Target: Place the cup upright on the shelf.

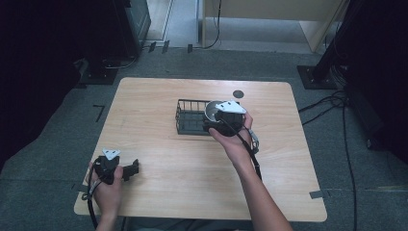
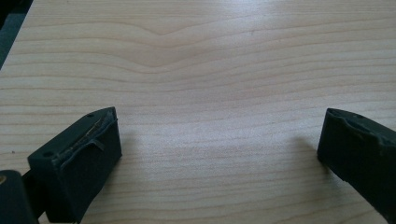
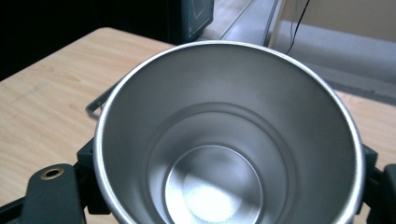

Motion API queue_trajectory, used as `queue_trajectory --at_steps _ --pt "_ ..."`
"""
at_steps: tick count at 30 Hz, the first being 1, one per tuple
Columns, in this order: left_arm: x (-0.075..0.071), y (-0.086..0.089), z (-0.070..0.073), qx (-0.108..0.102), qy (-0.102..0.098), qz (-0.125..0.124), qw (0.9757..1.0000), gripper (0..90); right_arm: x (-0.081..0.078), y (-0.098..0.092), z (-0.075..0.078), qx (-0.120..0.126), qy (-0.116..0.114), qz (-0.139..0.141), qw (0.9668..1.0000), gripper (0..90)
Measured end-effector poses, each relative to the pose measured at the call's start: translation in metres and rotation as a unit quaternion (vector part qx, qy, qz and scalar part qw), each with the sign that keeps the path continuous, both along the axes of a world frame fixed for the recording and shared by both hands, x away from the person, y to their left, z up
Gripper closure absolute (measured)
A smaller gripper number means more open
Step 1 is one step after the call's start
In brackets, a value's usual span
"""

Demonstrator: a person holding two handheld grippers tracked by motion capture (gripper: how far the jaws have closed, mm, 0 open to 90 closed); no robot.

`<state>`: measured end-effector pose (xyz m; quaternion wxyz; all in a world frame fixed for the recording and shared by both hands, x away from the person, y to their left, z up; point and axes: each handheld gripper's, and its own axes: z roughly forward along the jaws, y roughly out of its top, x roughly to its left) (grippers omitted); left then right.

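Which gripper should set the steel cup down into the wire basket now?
Right. The right gripper already grips the steel cup over the wire basket, so it likely just lowers. The left gripper sits open at the table's near left corner, far away.

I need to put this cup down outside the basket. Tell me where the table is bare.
Bare wood lies left of the wire basket, and across the near half between the left gripper and the right forearm. It is crowded where the right gripper holds the steel cup at the basket; a small dark disc sits behind.
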<state>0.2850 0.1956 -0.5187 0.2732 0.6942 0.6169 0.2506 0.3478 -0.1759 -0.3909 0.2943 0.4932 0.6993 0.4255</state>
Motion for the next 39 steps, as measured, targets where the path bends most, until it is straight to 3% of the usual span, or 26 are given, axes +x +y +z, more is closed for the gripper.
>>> queue_trajectory --at_steps 8,14,26,39 --pt "0.0 0.0 0.0 0.0 0.0 0.0 1.0 0.0 0.015 -0.005 0.007 -0.004 -0.028 -0.005 0.9996 17.9" --pt "0.0 0.0 0.0 0.0 0.0 0.0 1.0 0.0 0.029 -0.011 0.004 -0.006 -0.029 -0.017 0.9994 17.9" --pt "0.0 0.0 0.0 0.0 0.0 -0.001 1.0 0.0 0.053 -0.023 -0.018 -0.014 0.0 -0.036 0.9993 17.9" --pt "0.0 0.0 0.0 0.0 0.0 -0.001 1.0 0.0 0.063 -0.022 -0.04 -0.025 0.04 -0.035 0.9983 17.8"
